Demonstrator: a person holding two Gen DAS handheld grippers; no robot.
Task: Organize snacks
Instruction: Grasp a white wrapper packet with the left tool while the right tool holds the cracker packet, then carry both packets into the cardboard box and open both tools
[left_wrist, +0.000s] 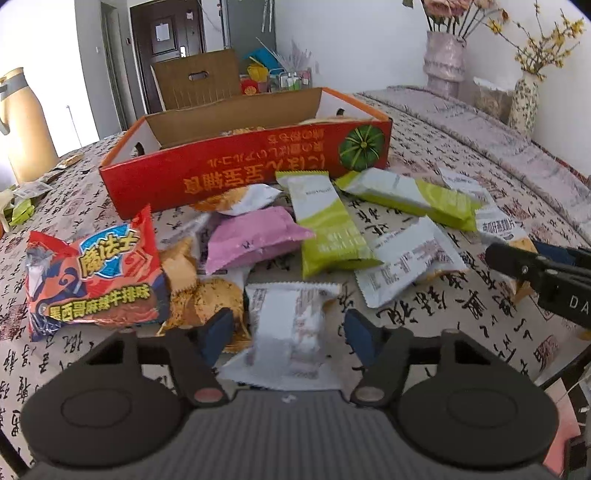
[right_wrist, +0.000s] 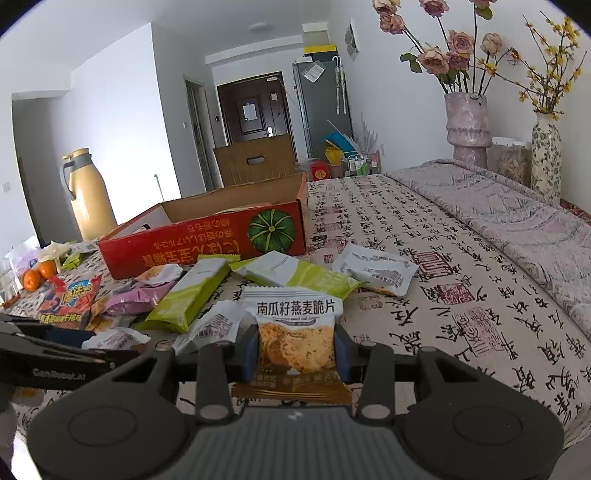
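An oat crisp packet (right_wrist: 297, 338) is clamped upright between the right tongs (right_wrist: 297, 354). The left tongs (left_wrist: 290, 334) are spread wide around a white packet (left_wrist: 291, 325). Ahead of both, a red box (left_wrist: 255, 155) is seen holding few snacks, mostly hidden.

— What's under my left gripper (left_wrist: 289, 334) right now?

— Its blue pads (left_wrist: 218, 332) stand apart on either side of a white packet (left_wrist: 295, 328), not touching it. To the left I see a red noodle bag (left_wrist: 92, 277); ahead, a pink packet (left_wrist: 255, 238) and a green bar (left_wrist: 325, 221) lie before the red box (left_wrist: 236, 177). The right gripper (left_wrist: 495, 254) pokes in from the right edge.
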